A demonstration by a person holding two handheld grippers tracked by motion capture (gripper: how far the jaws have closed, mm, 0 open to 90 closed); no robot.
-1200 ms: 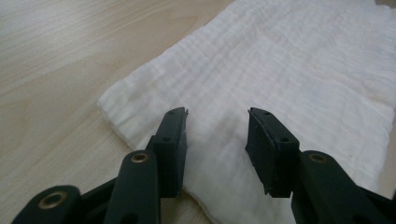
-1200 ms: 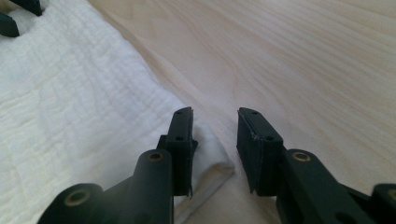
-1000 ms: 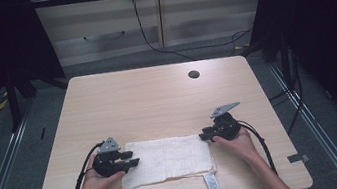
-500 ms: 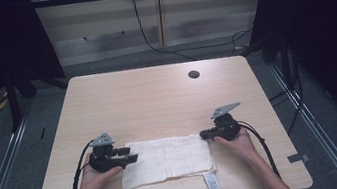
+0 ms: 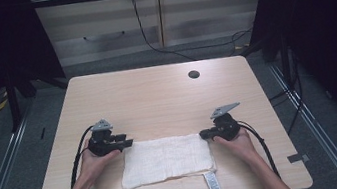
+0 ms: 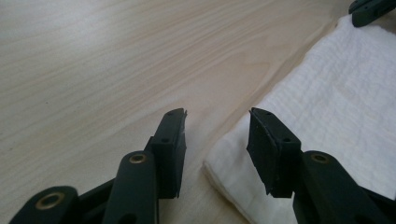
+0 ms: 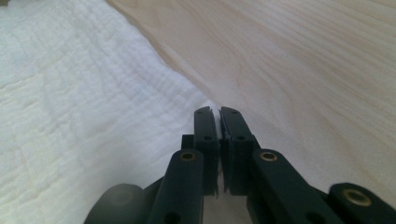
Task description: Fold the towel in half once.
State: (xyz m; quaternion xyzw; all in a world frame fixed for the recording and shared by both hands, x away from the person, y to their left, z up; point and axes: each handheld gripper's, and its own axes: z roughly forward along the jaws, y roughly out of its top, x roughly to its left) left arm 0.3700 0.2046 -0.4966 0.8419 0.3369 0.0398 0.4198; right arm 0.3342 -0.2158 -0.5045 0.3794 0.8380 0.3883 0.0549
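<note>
Pale wooden tabletop [image 5: 157, 101], folded white towel [image 5: 166, 159] lying flat. My right gripper [image 5: 207, 132] clamps its corner; left gripper [image 5: 128, 142] gapes beside the opposite corner, grasp pending.

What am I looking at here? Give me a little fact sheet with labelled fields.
Setting: light wooden table
Main item: folded white towel, flat near the front edge
Tag: white label hanging off its front right corner
Left claw: open, jaws either side of the towel's corner
Right claw: shut, at the towel's far right corner; whether it pinches cloth is unclear
Other: dark round hole far right
</note>
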